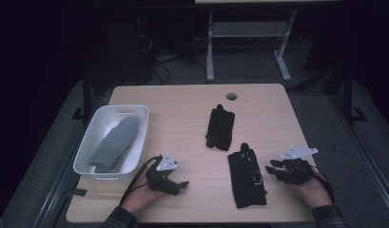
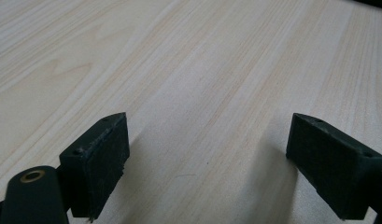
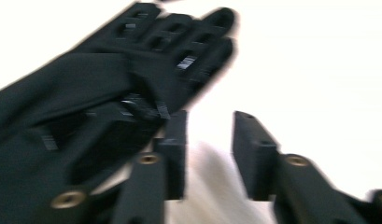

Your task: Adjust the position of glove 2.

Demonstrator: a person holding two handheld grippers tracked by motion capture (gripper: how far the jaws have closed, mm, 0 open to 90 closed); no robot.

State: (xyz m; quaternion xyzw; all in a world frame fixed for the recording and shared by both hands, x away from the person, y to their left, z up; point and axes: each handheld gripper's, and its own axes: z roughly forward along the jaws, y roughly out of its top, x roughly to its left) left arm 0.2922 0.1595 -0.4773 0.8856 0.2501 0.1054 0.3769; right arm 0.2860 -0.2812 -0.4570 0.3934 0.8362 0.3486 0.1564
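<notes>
A black glove (image 1: 247,178) lies flat near the front right of the wooden table, fingers pointing away; in the right gripper view this glove (image 3: 109,93) lies just left of the jaws. My right gripper (image 1: 270,167) sits right beside the glove's edge, open (image 3: 209,121), with bare table between its jaws. A second black glove (image 1: 219,128) lies at the table's middle. A grey mitten (image 1: 115,142) rests inside a white bin (image 1: 144,137) at the left. My left gripper (image 1: 180,186) rests near the front, right of the bin, jaws wide open (image 2: 207,140) over bare wood.
A round cable hole (image 1: 231,96) sits near the table's far edge. Beyond the table stand a white desk frame (image 1: 210,47) and cables on a dark floor. Bare wood lies between the bin and the gloves.
</notes>
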